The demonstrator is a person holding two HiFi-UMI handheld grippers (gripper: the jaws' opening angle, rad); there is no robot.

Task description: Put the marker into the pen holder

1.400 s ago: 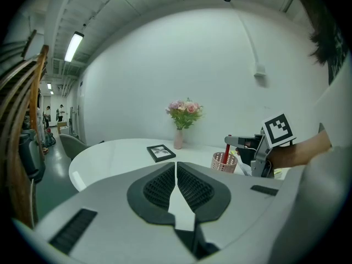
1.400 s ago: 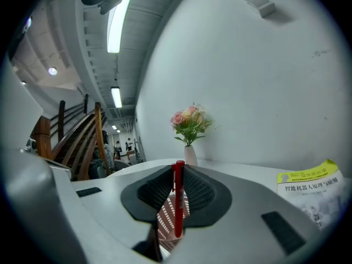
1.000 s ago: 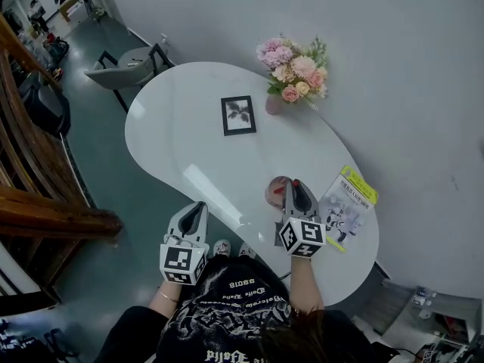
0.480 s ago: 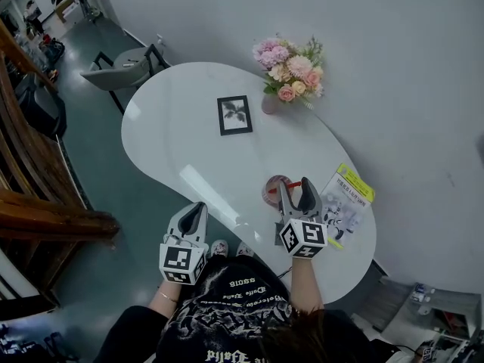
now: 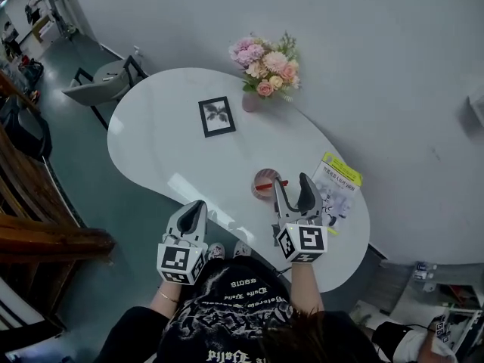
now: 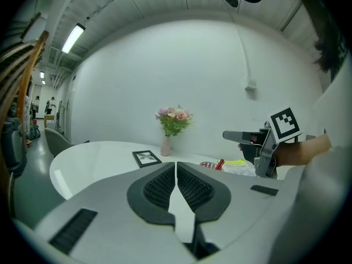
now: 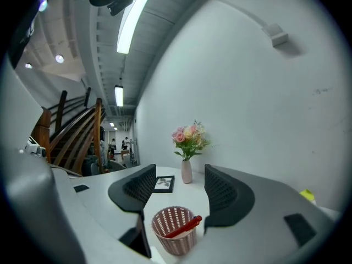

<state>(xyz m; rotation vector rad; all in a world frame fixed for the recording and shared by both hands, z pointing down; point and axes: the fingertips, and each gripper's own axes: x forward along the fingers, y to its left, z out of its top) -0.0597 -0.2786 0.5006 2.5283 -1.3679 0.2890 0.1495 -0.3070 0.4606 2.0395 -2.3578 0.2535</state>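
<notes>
1. In the head view we take 12 o'clock as the far side of the table, away from the person.
2. The right gripper is over the near table edge. Its jaws are wide apart and opening. The pads press on nothing.
3. In the right gripper view, the pen holder shows low in the gap between the jaws, just ahead of them and clear of both pads.
4. The pen holder is a pink lattice cup. It stands upright on the table at 11 o'clock from the right gripper, just beside the tip of its left jaw.
5. The red marker is inside the pen holder. It leans on a slant, with its upper end resting on the rim at 3 o'clock. The head view shows the marker across the cup mouth.
6. The left gripper is off the table at 8 o'clock from the pen holder, well apart from it. Its jaws are together with nothing between them, as the left gripper view confirms.
7. A booklet with a yellow strip lies flat at 3 o'clock from the pen holder.
8. A framed picture lies at 11 o'clock from the pen holder.
9. A vase of flowers stands at 12 o'clock from it, near the wall.
</notes>
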